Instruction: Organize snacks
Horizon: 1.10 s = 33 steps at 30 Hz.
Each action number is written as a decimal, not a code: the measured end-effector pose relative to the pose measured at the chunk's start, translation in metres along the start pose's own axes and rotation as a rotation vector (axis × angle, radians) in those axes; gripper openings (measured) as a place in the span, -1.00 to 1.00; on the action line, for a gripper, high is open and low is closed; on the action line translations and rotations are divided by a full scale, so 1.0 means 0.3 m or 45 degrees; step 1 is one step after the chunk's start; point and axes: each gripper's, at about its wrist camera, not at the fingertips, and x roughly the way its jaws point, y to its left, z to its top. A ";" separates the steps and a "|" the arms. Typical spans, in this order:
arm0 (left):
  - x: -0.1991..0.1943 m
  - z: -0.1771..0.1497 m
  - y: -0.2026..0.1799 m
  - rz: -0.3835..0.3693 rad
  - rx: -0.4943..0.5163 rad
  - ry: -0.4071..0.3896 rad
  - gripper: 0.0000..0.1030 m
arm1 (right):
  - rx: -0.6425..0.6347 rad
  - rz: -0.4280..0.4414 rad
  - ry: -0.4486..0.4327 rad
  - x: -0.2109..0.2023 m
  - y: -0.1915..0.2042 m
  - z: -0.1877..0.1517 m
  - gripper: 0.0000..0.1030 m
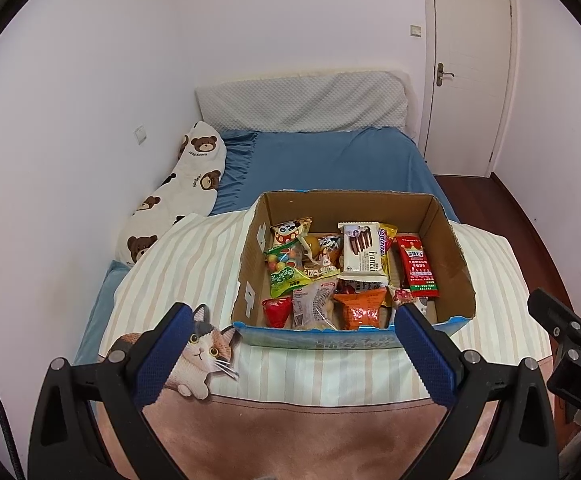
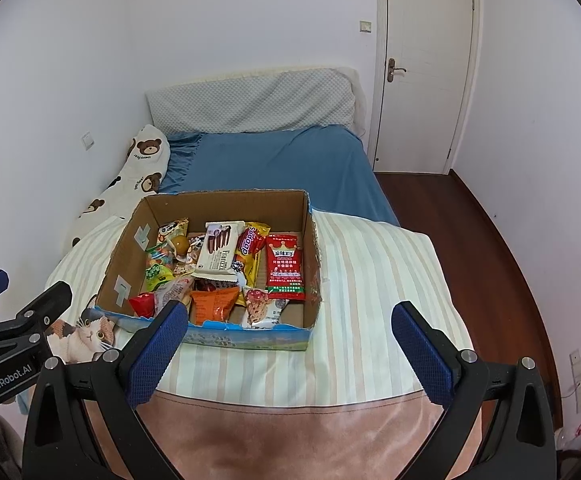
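Hovering: left gripper (image 1: 294,344) and right gripper (image 2: 290,340), both spread apart, holding nothing
Ahead: open brown cardboard box (image 1: 450,240) of snack packets
Nearer: left, judging by its view
Red packet (image 2: 285,266): long axis front-to-back

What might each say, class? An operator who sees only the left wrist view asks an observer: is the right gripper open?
Observer: Yes. The right gripper is open, its fingers wide apart with nothing between them.
Operator: What is on the wall to the right of the bed?
Observer: A white socket, low on the wall.
Operator: The box's near right corner is partly hidden from me. What lies there?
Observer: A white packet with red print, against the near side of the box.
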 end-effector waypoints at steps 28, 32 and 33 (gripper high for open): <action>-0.008 -0.013 -0.014 -0.019 0.008 0.001 1.00 | -0.002 0.004 -0.010 -0.043 -0.010 -0.015 1.00; -0.008 -0.014 -0.014 -0.021 0.009 0.000 1.00 | -0.004 0.005 -0.009 -0.044 -0.010 -0.014 1.00; -0.008 -0.014 -0.014 -0.020 0.010 -0.001 1.00 | -0.005 0.005 -0.007 -0.043 -0.011 -0.015 1.00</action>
